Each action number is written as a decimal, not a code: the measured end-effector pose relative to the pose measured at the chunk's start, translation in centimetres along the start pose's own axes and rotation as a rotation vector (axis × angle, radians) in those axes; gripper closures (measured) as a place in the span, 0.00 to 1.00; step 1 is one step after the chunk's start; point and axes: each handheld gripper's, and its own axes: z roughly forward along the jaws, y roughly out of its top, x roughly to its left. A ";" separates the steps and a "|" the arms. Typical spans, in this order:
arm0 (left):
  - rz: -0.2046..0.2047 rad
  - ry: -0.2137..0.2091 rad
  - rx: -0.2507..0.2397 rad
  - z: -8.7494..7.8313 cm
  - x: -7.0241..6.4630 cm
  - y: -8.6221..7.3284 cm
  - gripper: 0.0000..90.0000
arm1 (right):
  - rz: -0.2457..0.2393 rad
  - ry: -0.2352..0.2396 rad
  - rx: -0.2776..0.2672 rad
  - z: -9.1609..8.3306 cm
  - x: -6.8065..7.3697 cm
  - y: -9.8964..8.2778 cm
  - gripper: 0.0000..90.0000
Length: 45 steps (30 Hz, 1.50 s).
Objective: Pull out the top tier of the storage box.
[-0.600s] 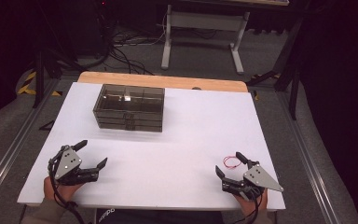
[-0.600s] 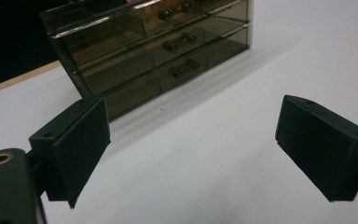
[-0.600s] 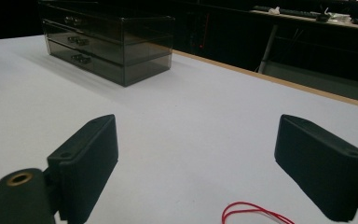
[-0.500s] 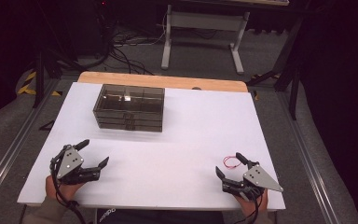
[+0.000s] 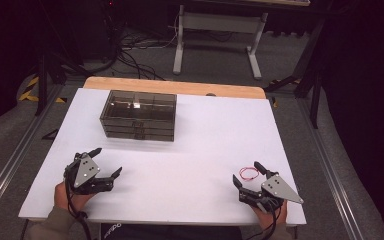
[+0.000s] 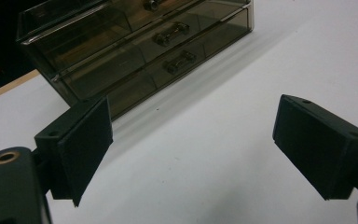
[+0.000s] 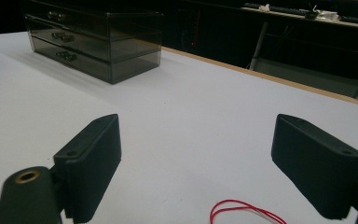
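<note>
Left gripper [image 5: 107,162] and right gripper [image 5: 246,174]: both w/ jaws spread wide, nothing between; each held low near the person's edge, one per hand.

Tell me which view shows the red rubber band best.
The high view: the whole red rubber band lies on the white table, between the open jaws of the right gripper. The right gripper view cuts it off at the bottom edge. The left gripper view faces the drawer box instead.

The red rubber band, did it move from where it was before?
No. The red rubber band lies at the same spot on the white table, same gap to the table's right edge, between the open right gripper's jaws.
</note>
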 end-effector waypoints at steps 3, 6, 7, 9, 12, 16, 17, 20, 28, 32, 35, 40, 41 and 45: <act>0.021 0.005 0.001 0.8 -0.1 0.7 0.15 | -0.005 0.003 0.008 0.2 0.1 -0.1 0.19; 0.029 0.004 0.008 1.7 -0.1 1.3 0.17 | -0.007 0.005 0.011 0.3 0.1 -0.1 0.19; 0.027 0.015 0.015 2.1 -0.1 1.4 0.17 | -0.008 0.005 0.012 0.3 0.1 -0.1 0.19; 0.010 0.015 0.019 3.0 0.2 1.8 0.17 | -0.010 0.006 0.016 0.4 0.2 -0.1 0.19; 0.004 0.028 0.010 4.1 0.6 2.5 0.20 | -0.015 0.005 0.016 0.4 0.4 -0.1 0.19; 0.003 0.052 -0.004 5.1 0.8 3.3 0.21 | -0.016 0.007 0.025 0.5 0.4 -0.2 0.19; 0.006 0.060 -0.009 5.3 0.8 3.5 0.21 | -0.014 0.008 0.025 0.5 0.4 -0.3 0.19; 0.015 0.075 -0.013 5.8 0.8 4.0 0.23 | -0.012 0.000 0.030 0.4 0.3 -0.3 0.19; 0.065 0.134 -0.006 6.8 0.4 4.5 0.25 | -0.022 0.005 0.032 0.6 0.5 -0.3 0.19; 0.073 0.144 -0.011 7.1 0.6 4.4 0.36 | -0.020 0.008 0.035 0.6 0.4 -0.3 0.19; 0.098 0.157 -0.002 7.5 0.5 4.4 0.37 | -0.023 0.008 0.038 0.6 0.4 -0.3 0.19; 0.138 0.174 0.014 8.2 0.2 4.4 0.46 | -0.024 0.013 0.040 0.7 0.4 -0.4 0.19; 0.146 0.174 0.011 8.4 0.1 4.5 0.46 | -0.023 0.017 0.040 0.7 0.4 -0.4 0.19; 0.159 0.214 0.007 9.1 -0.1 4.5 0.52 | -0.027 0.015 0.042 0.7 0.4 -0.4 0.19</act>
